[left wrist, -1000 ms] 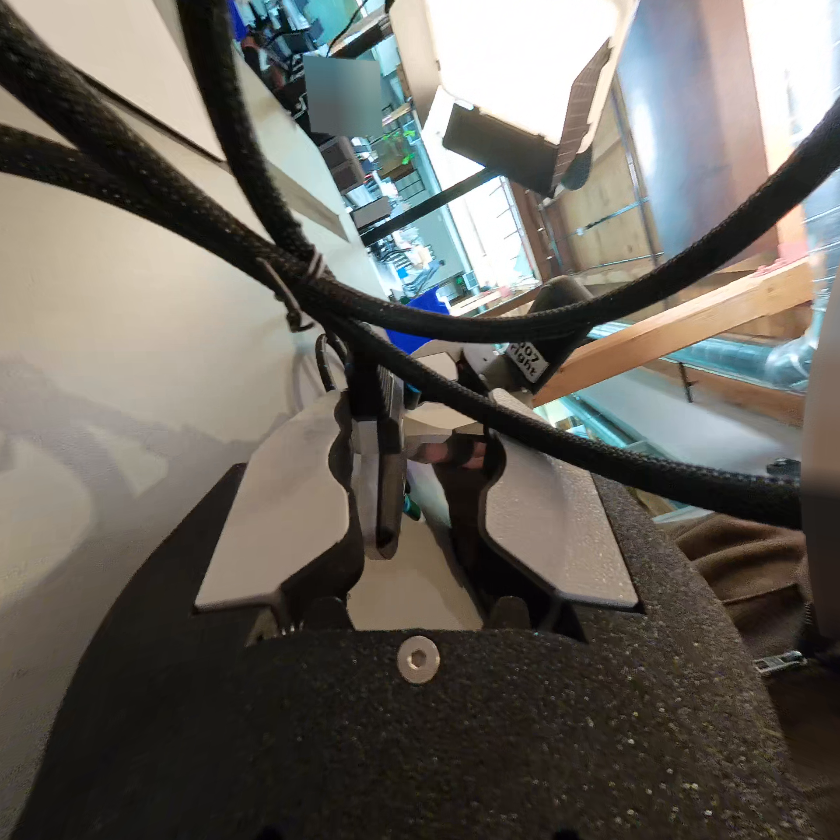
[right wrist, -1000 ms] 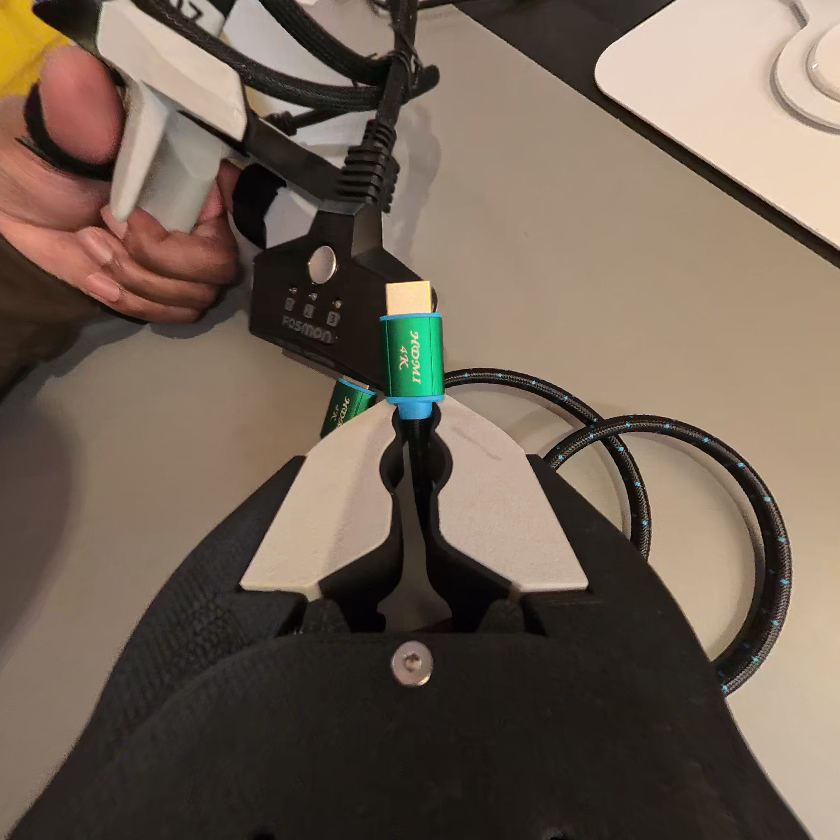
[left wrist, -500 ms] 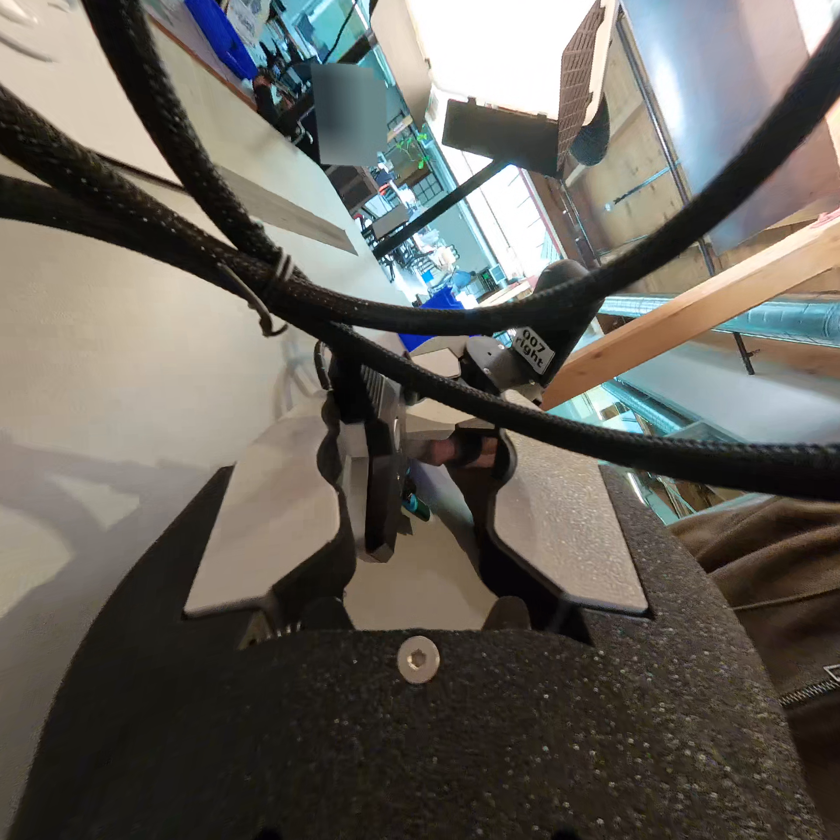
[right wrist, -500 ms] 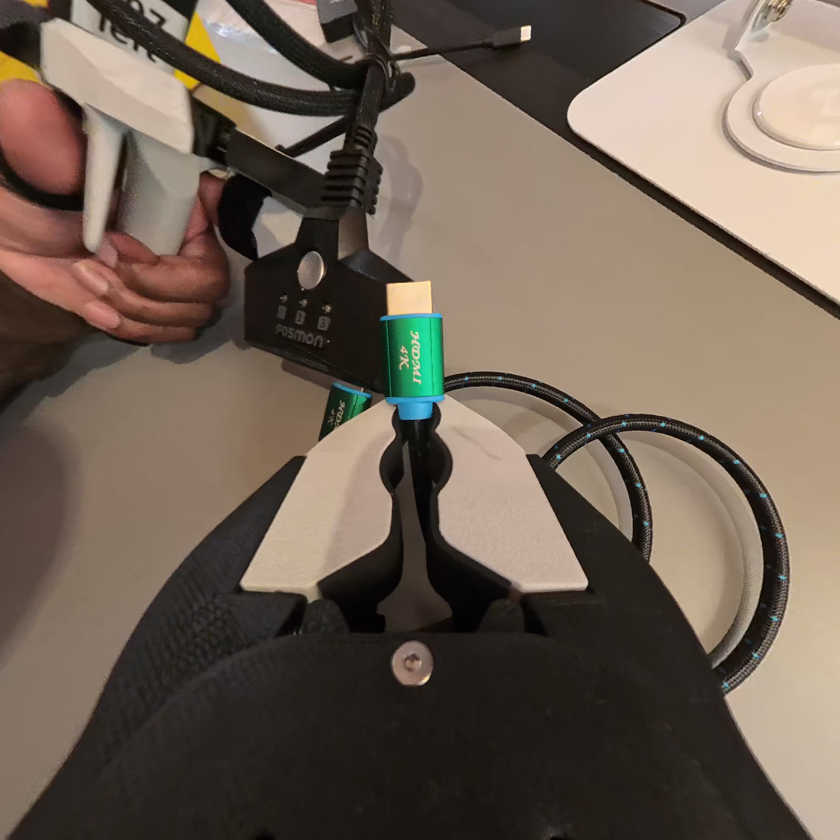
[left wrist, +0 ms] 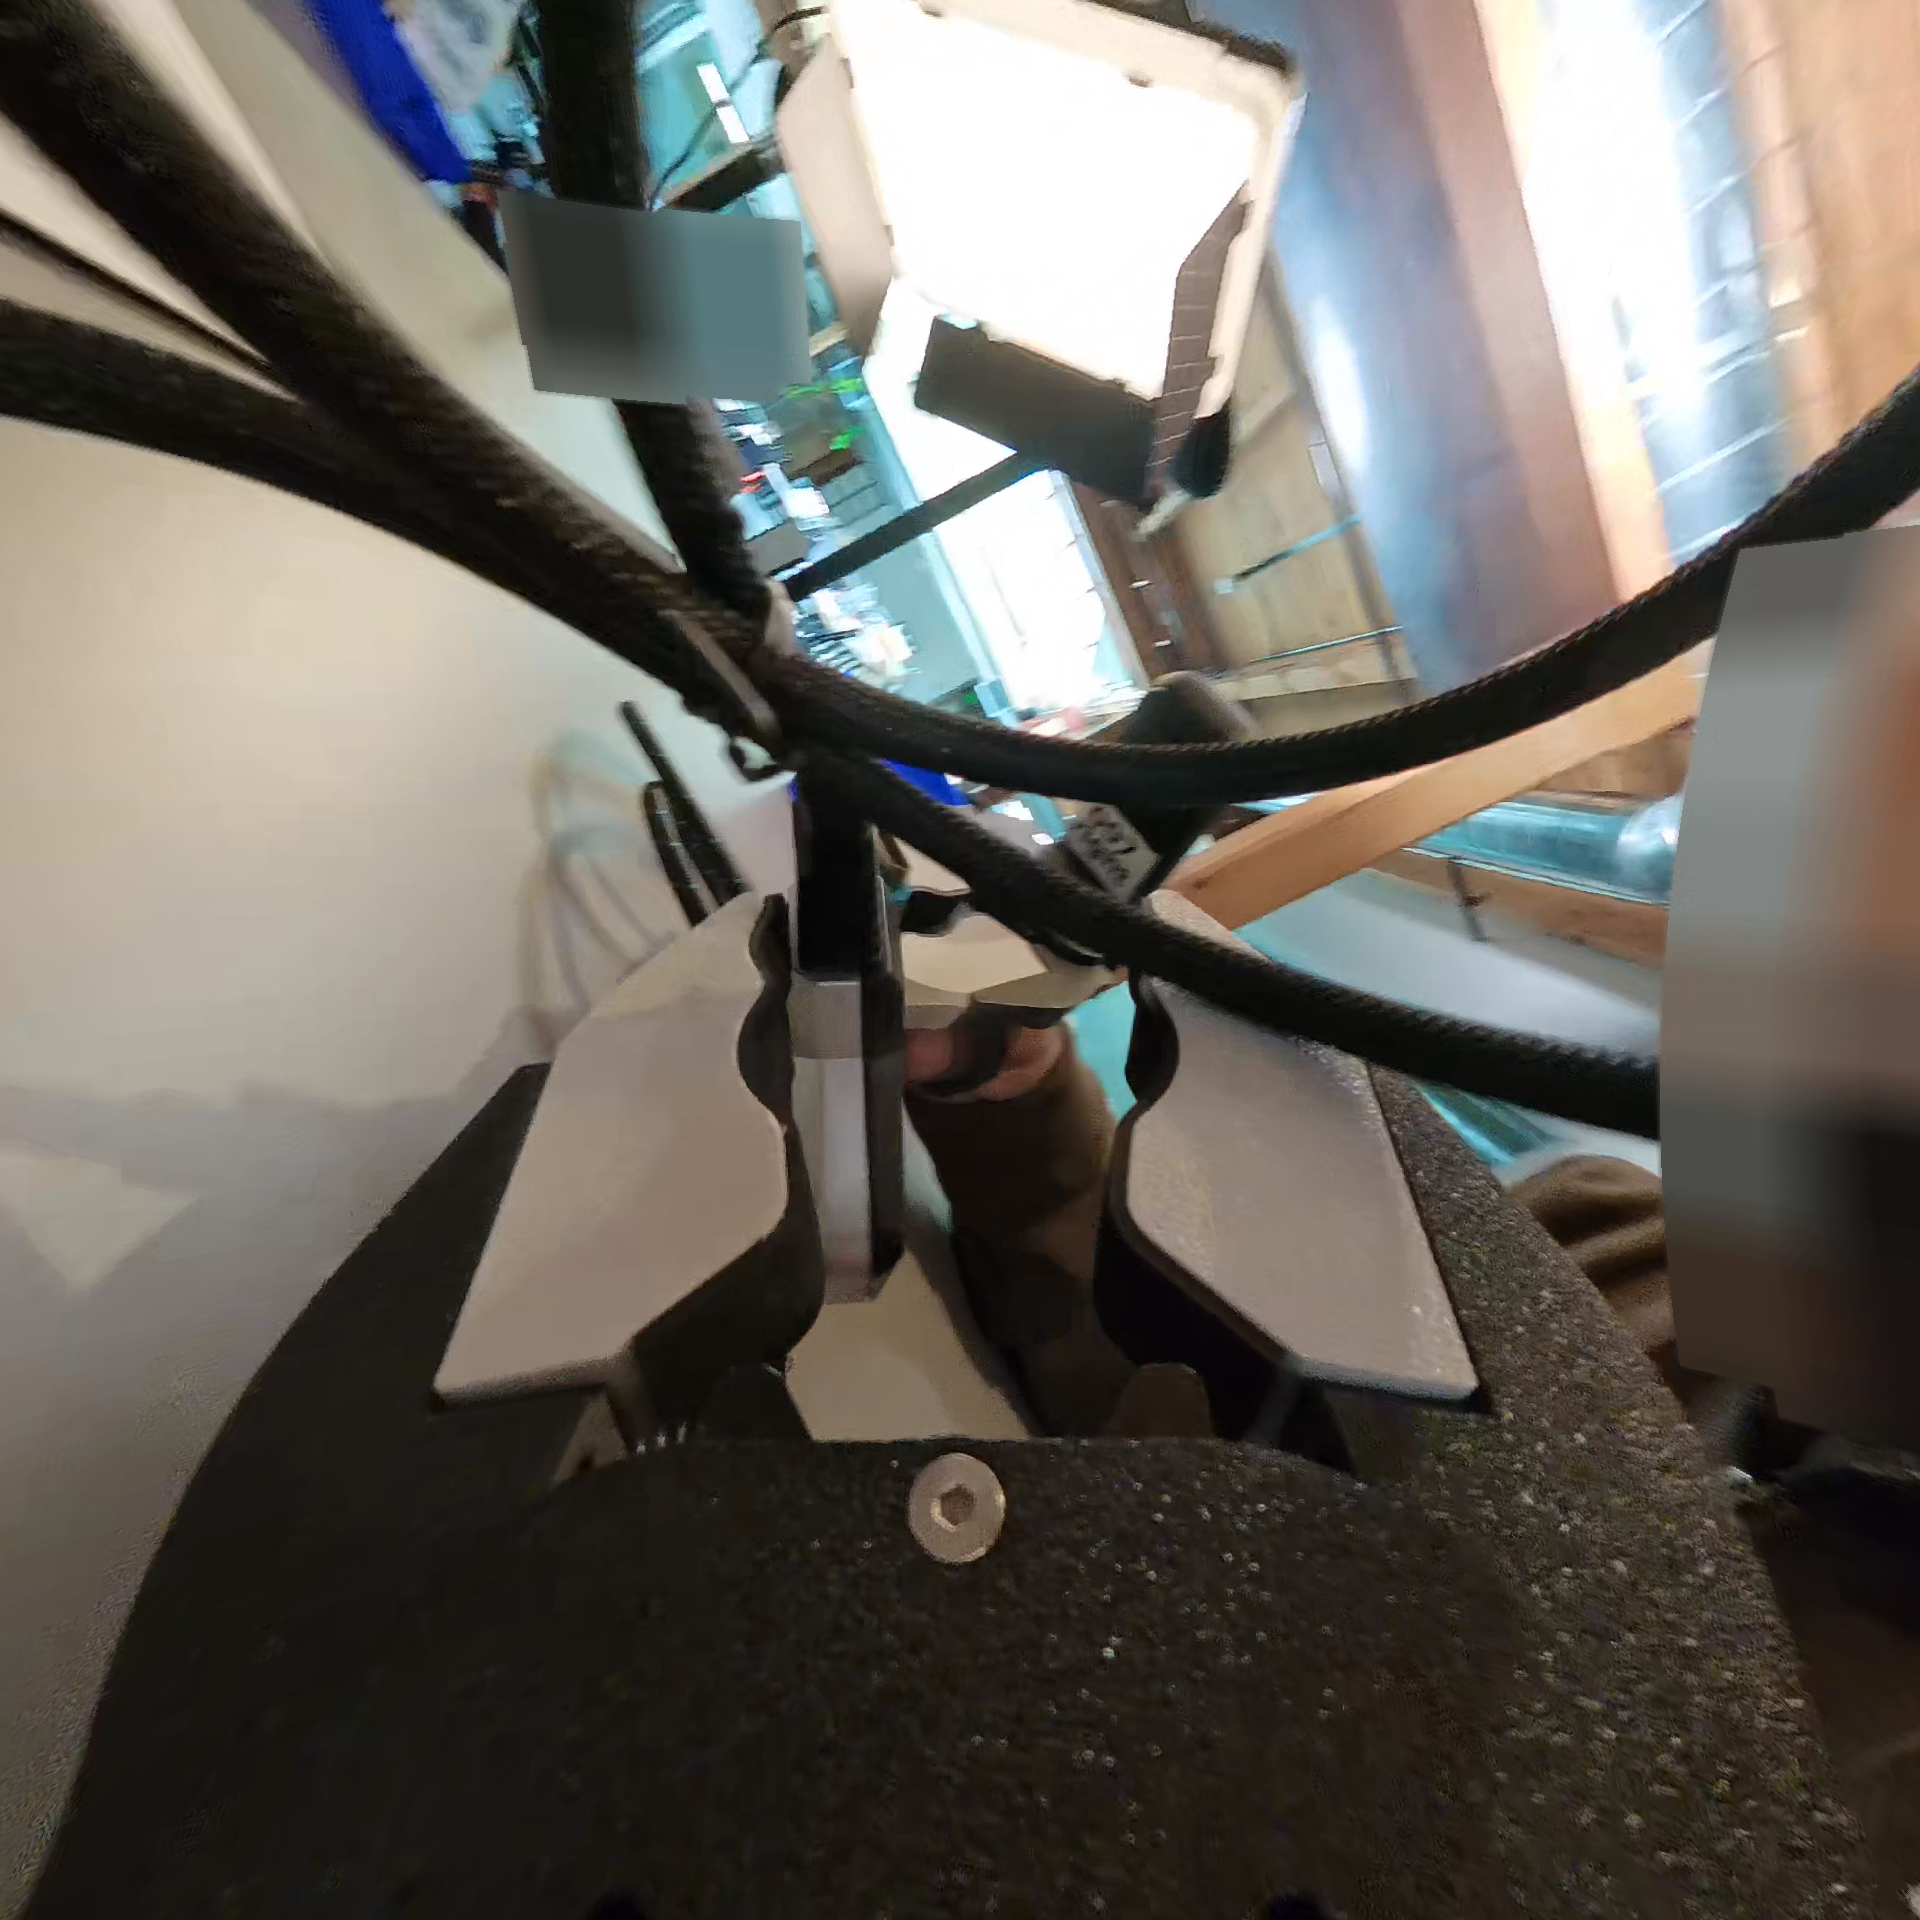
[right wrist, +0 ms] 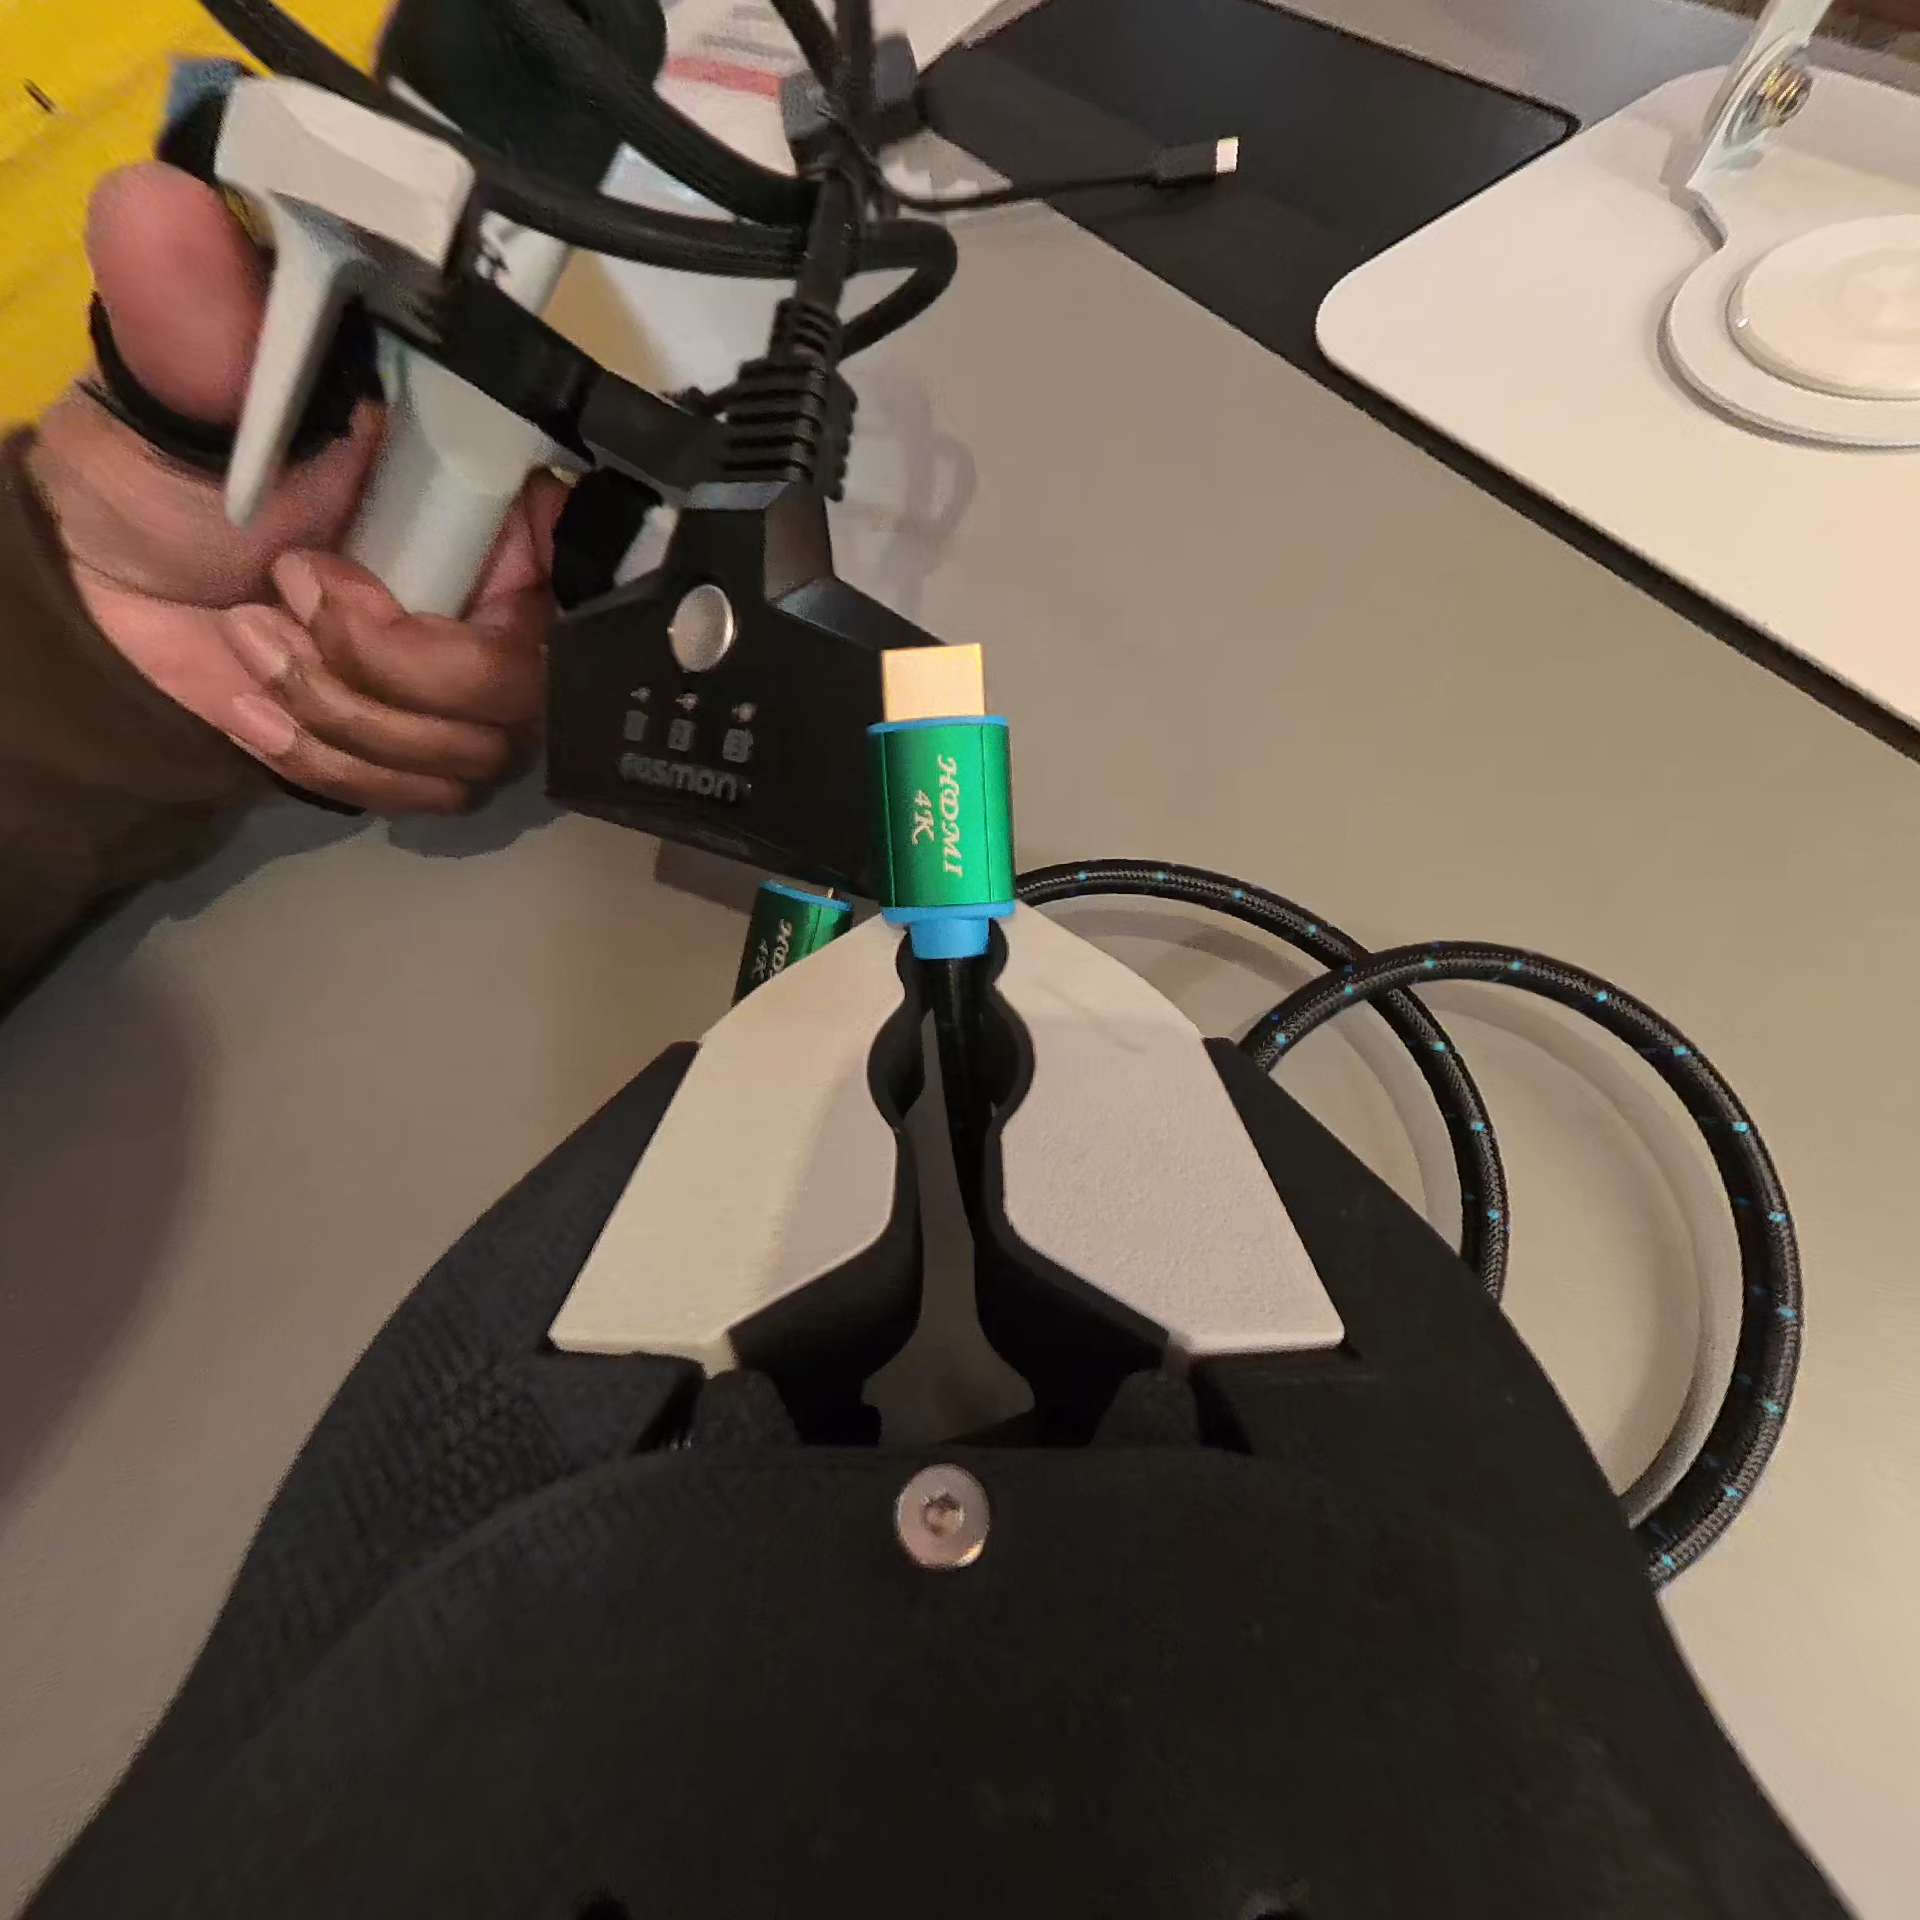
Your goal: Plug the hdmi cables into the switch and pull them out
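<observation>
The green metal-shelled plug with a gold tip stands upright just past the right gripper, whose two fingers are closed on the black cable right behind the plug's blue collar, both pads pressing on it. It looks light and rigid. The smooth shell would likely be slippery, so the collar and the stiff cable neck seem the surer place to hold, while the thin gold tip is probably the part to keep from knocks.

Its black braided cable with blue flecks trails back in two loops on the grey table – springy rather than limp, I judge.

Just left of the plug, touching or nearly so, is a black switch box with one round button, small, hard and probably light. The left gripper has its fingers apart – the box lies against one finger, clear of the other. A hand grips that tool's handle.

Counted: two green plugs, the second peeping from under the box; one box; one braided cable; one white flat base; one dark mat
</observation>
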`<move>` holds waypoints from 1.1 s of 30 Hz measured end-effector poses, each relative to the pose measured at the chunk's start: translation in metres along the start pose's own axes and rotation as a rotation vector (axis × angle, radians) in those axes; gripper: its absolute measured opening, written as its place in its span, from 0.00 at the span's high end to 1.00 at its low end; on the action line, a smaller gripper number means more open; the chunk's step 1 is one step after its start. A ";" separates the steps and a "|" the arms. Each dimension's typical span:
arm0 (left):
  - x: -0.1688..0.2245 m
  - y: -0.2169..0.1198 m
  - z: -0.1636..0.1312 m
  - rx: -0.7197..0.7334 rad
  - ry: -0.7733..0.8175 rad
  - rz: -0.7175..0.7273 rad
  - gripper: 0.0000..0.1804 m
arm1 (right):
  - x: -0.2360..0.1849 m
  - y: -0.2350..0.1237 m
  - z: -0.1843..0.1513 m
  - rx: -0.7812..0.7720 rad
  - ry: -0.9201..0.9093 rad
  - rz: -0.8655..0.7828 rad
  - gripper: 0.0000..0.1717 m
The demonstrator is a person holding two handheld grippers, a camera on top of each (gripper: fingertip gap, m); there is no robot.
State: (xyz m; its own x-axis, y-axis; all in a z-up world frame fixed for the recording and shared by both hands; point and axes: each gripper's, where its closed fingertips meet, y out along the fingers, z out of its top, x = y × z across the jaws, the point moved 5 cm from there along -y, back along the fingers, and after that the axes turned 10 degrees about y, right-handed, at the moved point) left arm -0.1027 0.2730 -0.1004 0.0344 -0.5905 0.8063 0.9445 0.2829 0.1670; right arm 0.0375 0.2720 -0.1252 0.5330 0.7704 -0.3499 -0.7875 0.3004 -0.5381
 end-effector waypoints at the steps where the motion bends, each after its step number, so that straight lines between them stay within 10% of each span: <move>1: 0.004 -0.001 0.001 0.020 -0.015 -0.064 0.67 | -0.001 -0.002 0.002 0.022 0.013 0.021 0.97; 5: 0.016 0.025 -0.022 -0.103 -0.042 -0.231 0.77 | -0.015 0.003 0.008 0.040 0.021 0.085 0.97; 11: 0.004 0.028 -0.028 -0.189 0.028 -0.004 0.86 | -0.008 0.004 0.006 0.017 0.015 0.008 0.97; 24: -0.034 -0.050 0.025 0.591 -0.143 0.303 0.87 | -0.050 0.013 0.008 -0.121 -0.275 -0.270 0.97; 33: -0.030 -0.054 0.024 0.695 -0.199 0.225 0.87 | -0.074 0.058 -0.002 -0.091 -0.384 -0.315 0.97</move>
State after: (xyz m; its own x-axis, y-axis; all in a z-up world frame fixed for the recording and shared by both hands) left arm -0.1627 0.2934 -0.1201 0.0801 -0.3330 0.9395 0.4963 0.8307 0.2522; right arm -0.0471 0.2316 -0.1321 0.5743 0.8068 0.1387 -0.5677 0.5146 -0.6426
